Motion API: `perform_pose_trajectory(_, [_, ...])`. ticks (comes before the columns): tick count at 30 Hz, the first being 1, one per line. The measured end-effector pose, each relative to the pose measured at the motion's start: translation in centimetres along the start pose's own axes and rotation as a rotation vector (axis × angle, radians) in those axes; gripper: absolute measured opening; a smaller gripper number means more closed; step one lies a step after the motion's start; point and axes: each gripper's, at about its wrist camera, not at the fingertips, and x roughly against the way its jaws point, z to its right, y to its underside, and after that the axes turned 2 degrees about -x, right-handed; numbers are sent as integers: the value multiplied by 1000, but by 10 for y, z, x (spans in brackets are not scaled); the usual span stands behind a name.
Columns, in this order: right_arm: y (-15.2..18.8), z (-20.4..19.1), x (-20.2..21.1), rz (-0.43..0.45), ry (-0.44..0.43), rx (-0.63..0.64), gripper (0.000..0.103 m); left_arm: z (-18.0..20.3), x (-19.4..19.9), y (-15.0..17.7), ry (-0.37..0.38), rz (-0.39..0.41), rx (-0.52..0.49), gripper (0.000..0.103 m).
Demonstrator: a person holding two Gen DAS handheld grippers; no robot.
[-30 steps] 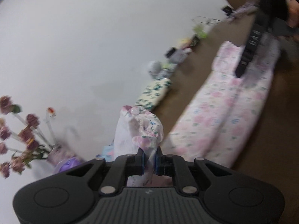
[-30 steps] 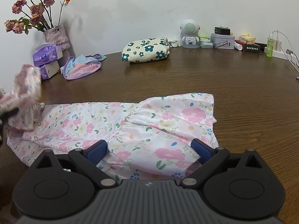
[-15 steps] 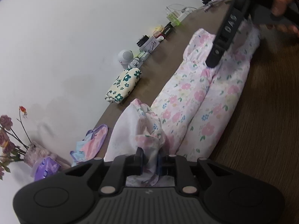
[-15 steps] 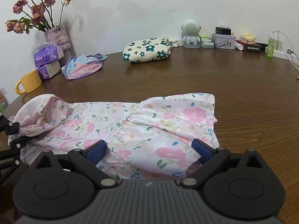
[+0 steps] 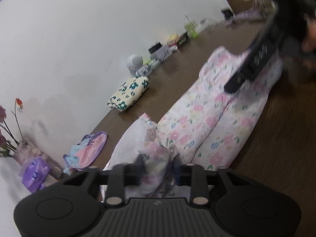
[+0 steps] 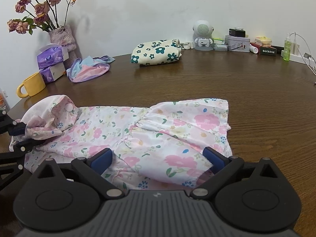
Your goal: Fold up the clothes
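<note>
My left hand-held gripper [image 5: 157, 167] is opening, its jaws letting go the bunched end of the pink floral cotton garment [image 6: 150, 136] it pinched a second ago, so this fold is laid while my right hand-held gripper [image 6: 157, 158] stays spread wide over the hem.

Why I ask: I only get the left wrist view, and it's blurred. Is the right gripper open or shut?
Observer: Open. The right gripper holds its blue pads wide apart over the dress, pinching nothing.
Operator: Anything past the dress's other end that I can't see?
Observer: A yellow mug stands on the table there, clear of the cloth.
Operator: I see one purple tissue pack. Only one?
Observer: No, two tissue boxes, stacked, beside the mug.
</note>
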Motion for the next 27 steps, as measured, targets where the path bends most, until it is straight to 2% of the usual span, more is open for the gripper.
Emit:
perform_pose_trajectory(5, [0,0,0,-1,1,2,100,-36,27,3,115,78,210,57])
perform_pose_trajectory(7, [0,0,0,-1,0,3,100,-52,33,6,148,111,295,58])
perform_pose_trajectory(11, [0,0,0,-2,1,4,100,-84,34,18,144,111,466,58])
perform_pose_trajectory(14, [0,0,-1,-2,1,6,100,-104,24,27,112,77,562,57])
perform_pose_trajectory(16, [0,0,-1,-3,1,6,100,-114,15,29,119,54,594,46])
perform_pose_trajectory(18, [0,-1,-2,-5,2,12,101,-120,4,27,161,38,604,25])
perform_pose_trajectory(20, [-1,-2,-2,-8,5,18,102,-122,-10,23,212,18,594,13])
perform_pose_trajectory(23, [0,-2,-2,-7,4,19,102,-116,-33,19,231,-36,550,13])
perform_pose_trajectory(27, [0,-3,-2,-9,6,23,102,-107,-53,20,252,-84,543,14])
